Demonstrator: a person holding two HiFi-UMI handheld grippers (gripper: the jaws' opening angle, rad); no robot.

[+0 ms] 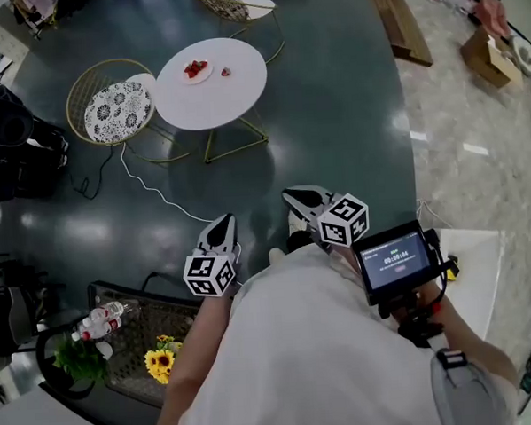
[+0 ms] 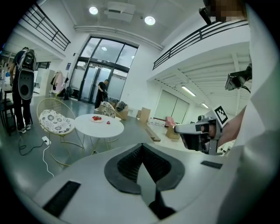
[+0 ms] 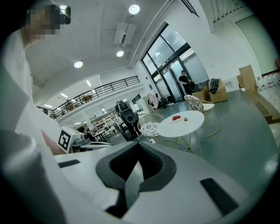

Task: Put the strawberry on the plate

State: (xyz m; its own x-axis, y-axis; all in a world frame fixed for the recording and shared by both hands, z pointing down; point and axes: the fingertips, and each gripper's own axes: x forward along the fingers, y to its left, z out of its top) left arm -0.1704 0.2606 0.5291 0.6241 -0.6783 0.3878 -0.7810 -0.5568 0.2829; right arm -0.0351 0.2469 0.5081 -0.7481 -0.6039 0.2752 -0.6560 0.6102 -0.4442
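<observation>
Head view, round white table [image 1: 234, 86], left gripper [image 1: 222, 224], right gripper [image 1: 298, 196], ribbed fingers [image 2: 129, 164] both clenched.

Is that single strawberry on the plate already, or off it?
Off it. The strawberry lies on the white table, just beside the plate, which holds other red fruit.

Red strawberry [image 1: 225, 72] just beside plate [image 1: 203, 78]
</observation>
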